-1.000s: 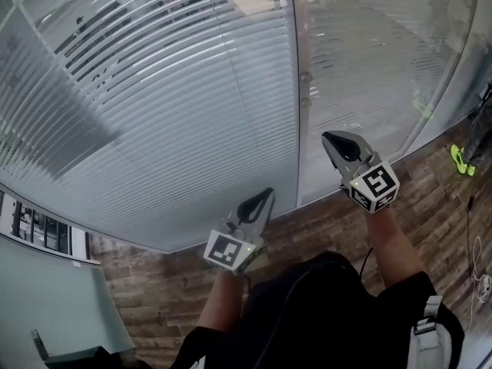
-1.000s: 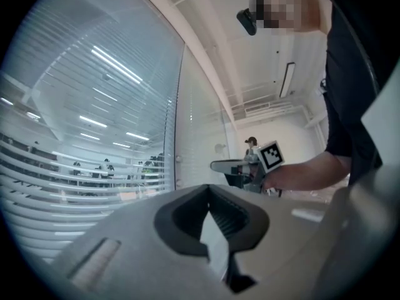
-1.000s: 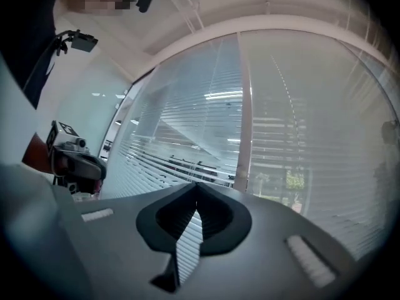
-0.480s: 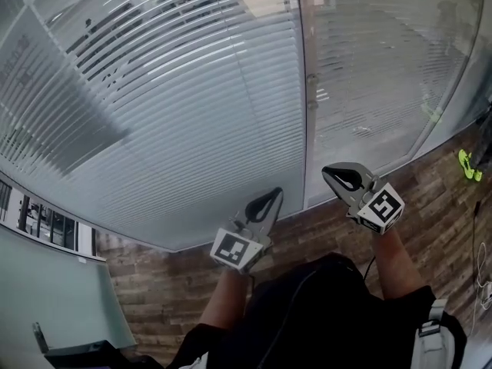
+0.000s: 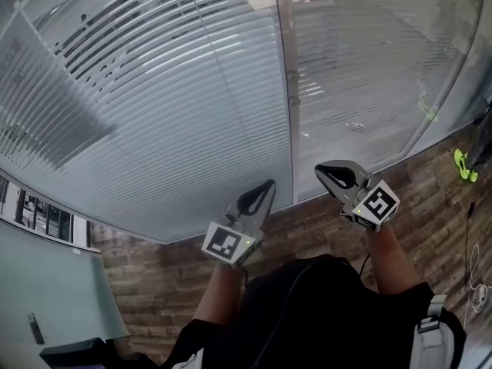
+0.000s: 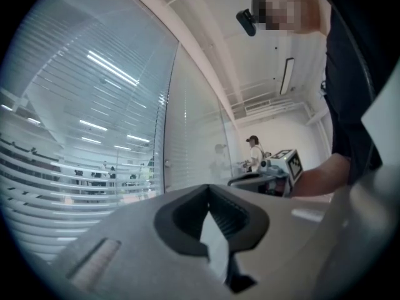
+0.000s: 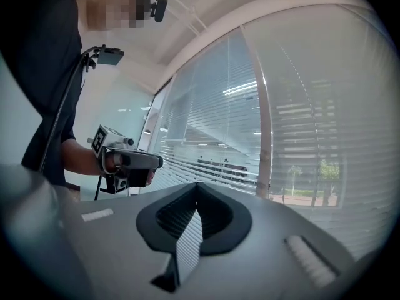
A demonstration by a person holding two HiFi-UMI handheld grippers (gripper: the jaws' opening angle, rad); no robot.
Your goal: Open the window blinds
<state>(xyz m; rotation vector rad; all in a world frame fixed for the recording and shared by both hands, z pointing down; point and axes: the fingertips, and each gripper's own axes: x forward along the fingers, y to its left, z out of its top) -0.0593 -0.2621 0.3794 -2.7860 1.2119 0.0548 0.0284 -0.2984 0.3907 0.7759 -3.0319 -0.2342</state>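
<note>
At lower centre of the head view, the left gripper (image 5: 260, 198) and right gripper (image 5: 337, 177) sit closed and empty, apart from the window blinds (image 5: 169, 106) filling the upper frame, so reaching in closed could bump the slats and slip off the small knob (image 5: 293, 101) on the post (image 5: 283, 52).

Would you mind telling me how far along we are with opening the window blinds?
Done: nothing that shows; the window blinds cover both panes down to the floor. In hand: nothing; the left tool and right tool are both shut, empty and held short of the window. Left: reaching the blinds' control, which I cannot pick out, and opening them.
</note>
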